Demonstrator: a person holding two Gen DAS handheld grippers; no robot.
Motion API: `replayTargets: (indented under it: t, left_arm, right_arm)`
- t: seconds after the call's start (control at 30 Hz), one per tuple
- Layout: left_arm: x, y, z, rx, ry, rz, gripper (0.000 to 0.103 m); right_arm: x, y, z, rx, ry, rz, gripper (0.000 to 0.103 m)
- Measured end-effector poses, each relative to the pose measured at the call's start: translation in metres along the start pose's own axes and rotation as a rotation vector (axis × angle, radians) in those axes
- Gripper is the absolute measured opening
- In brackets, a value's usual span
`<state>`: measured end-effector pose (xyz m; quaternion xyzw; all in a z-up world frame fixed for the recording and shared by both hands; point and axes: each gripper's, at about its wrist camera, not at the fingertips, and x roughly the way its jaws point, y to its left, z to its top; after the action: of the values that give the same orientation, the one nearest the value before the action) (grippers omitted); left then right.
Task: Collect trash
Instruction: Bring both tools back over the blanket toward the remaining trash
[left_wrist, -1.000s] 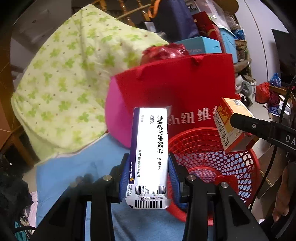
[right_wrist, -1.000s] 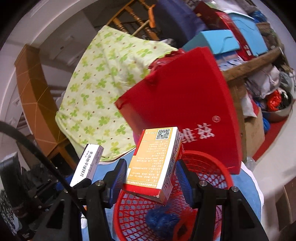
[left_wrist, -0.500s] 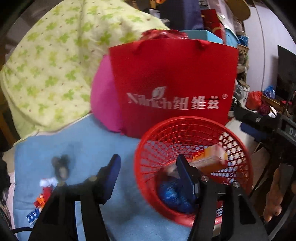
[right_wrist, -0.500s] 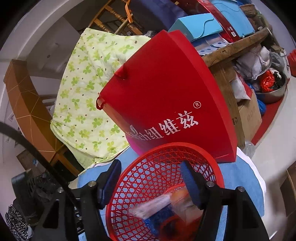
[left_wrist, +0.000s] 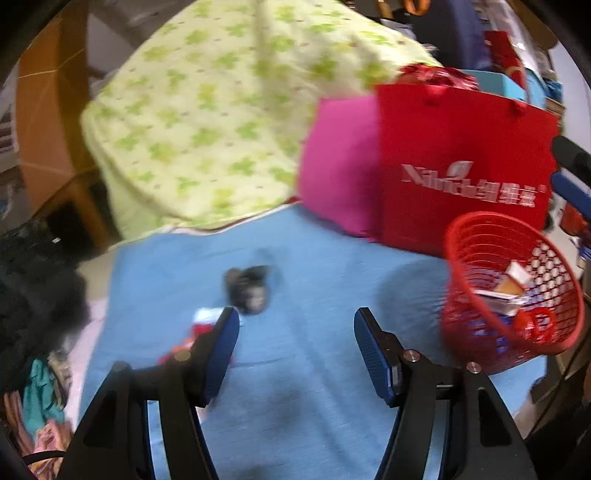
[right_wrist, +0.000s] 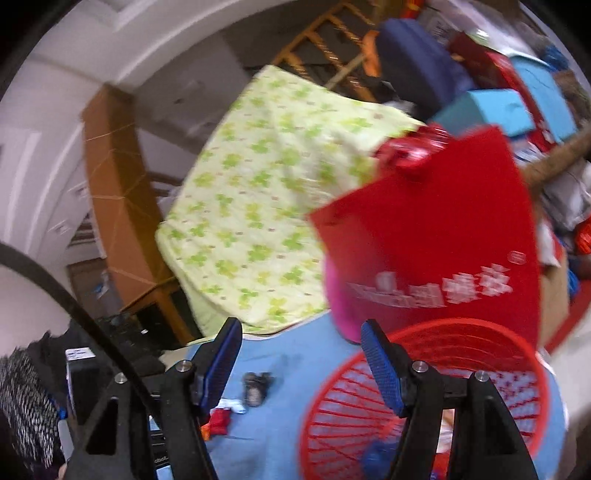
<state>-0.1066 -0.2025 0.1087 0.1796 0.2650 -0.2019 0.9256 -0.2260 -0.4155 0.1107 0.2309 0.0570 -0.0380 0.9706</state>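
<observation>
Two pairs of tongs stand empty: your left gripper (left_wrist: 295, 341), its jaws opening, hangs nearer the dark crumpled scrap (left_wrist: 249, 290) just ahead-left on the blue cloth (left_wrist: 332, 266); your right gripper (right_wrist: 301, 356), half-spread, is over the red basket (right_wrist: 424, 369).

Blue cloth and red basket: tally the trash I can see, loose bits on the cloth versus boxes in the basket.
Loose on the blue cloth: 2 (dark lump, red-and-white scraps)
Boxes in the red basket: 2 (orange box, pale box)
Total: 4; other basket contents too blurred to count.
</observation>
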Motion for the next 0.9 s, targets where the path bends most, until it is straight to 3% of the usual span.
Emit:
replayTargets:
  t: [0.13, 0.37, 0.9]
  left_arm:
    - [-0.002, 0.035, -0.009, -0.031, 0.010, 0.067, 0.067]
    - [0.002, 0.078, -0.025, -0.088, 0.035, 0.124, 0.067]
    - [0.011, 0.116, -0.051, -0.139, 0.075, 0.166, 0.068]
  right_arm:
    - [0.022, 0.031, -0.011, -0.029, 0.028, 0.061, 0.071]
    - [0.070, 0.075, -0.043, -0.072, 0.155, 0.113, 0.071]
    - [0.132, 0.105, -0.090, -0.079, 0.361, 0.105, 0.071]
